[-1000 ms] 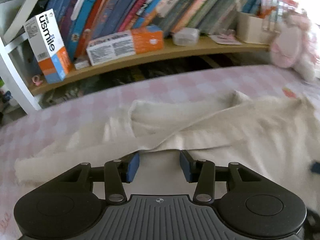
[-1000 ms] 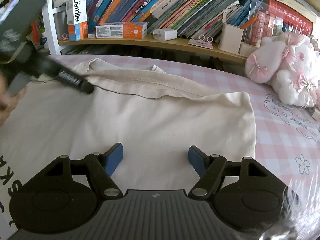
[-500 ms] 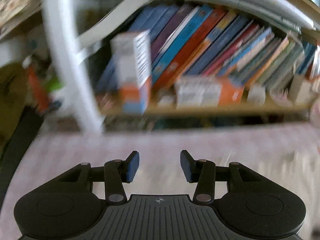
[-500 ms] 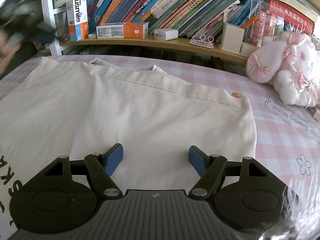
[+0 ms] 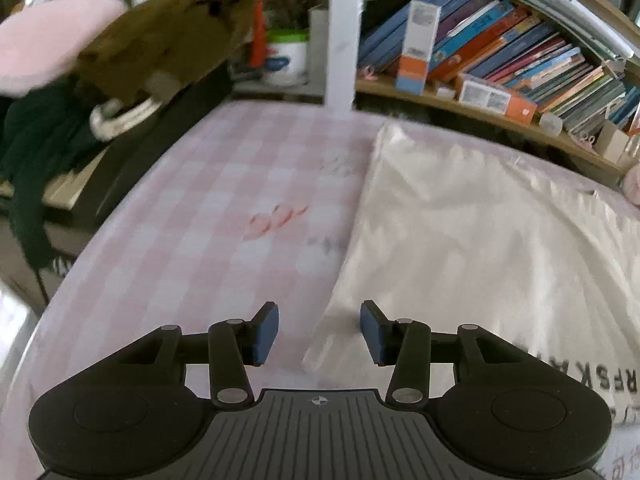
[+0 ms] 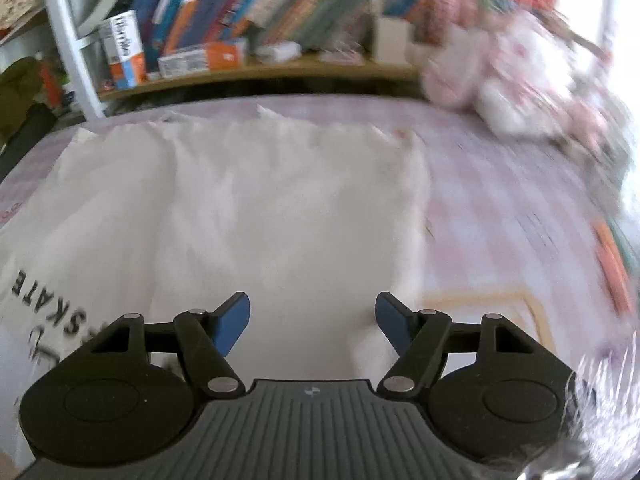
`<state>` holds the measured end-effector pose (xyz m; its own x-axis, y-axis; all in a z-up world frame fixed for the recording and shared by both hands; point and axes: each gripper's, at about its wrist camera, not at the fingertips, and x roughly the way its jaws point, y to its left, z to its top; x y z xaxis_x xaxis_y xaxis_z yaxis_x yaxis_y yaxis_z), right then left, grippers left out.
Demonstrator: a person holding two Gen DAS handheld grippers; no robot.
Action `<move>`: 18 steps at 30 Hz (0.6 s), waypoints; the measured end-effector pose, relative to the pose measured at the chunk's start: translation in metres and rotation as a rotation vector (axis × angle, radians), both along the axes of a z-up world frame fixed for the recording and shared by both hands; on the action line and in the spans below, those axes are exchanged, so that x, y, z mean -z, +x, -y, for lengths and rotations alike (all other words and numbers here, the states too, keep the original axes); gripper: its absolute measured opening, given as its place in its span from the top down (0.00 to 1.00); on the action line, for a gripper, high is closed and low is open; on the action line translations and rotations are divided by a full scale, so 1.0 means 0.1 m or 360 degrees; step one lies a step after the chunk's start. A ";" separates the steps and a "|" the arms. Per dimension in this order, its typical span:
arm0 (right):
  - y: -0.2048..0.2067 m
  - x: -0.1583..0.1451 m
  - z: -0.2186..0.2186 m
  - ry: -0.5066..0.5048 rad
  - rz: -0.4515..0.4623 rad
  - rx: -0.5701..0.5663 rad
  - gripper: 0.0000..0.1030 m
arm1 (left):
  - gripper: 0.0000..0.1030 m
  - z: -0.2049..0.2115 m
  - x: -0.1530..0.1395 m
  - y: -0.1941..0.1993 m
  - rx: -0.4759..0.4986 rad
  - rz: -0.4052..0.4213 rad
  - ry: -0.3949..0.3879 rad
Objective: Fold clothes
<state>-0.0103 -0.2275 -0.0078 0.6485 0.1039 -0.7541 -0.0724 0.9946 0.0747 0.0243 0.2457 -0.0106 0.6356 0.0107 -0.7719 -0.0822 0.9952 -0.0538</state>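
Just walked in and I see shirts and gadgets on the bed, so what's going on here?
A person is folding a cream T-shirt with black lettering, spread on a pink checked bedsheet, using a handheld claw in each hand. Both claws are open and hold nothing. The left claw hangs over the shirt's side edge; the right claw, whose jaws have just been closing a little, is over the shirt near its other edge.

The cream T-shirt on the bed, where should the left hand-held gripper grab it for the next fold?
Probably the cream T-shirt along its long left edge, near the corner below the open left hand-held gripper. Come from the bare checked sheet, where the flat cloth ends in a free edge.
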 end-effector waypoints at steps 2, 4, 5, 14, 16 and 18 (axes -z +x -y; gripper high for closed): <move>-0.20 -0.01 0.06 0.0012 -0.0055 0.0067 0.33 | 0.57 -0.07 0.03 -0.04 -0.0045 -0.0017 -0.0043; -0.37 -0.01 0.14 0.0034 -0.0105 0.0134 0.33 | 0.57 -0.12 0.06 -0.07 -0.0078 -0.0029 -0.0081; -0.44 0.00 0.18 0.0045 -0.0130 0.0155 0.33 | 0.57 -0.14 0.06 -0.07 -0.0087 -0.0032 -0.0097; -0.64 0.11 0.40 0.0428 -0.0280 0.0370 0.61 | 0.57 -0.07 0.00 -0.13 -0.0118 0.0032 -0.0141; -0.65 0.12 0.46 0.0529 -0.0280 0.0431 0.63 | 0.57 0.06 -0.05 -0.17 -0.0029 0.0081 -0.0119; -0.67 0.13 0.51 0.0634 -0.0287 0.0482 0.63 | 0.57 0.19 -0.06 -0.19 0.0054 0.0106 -0.0090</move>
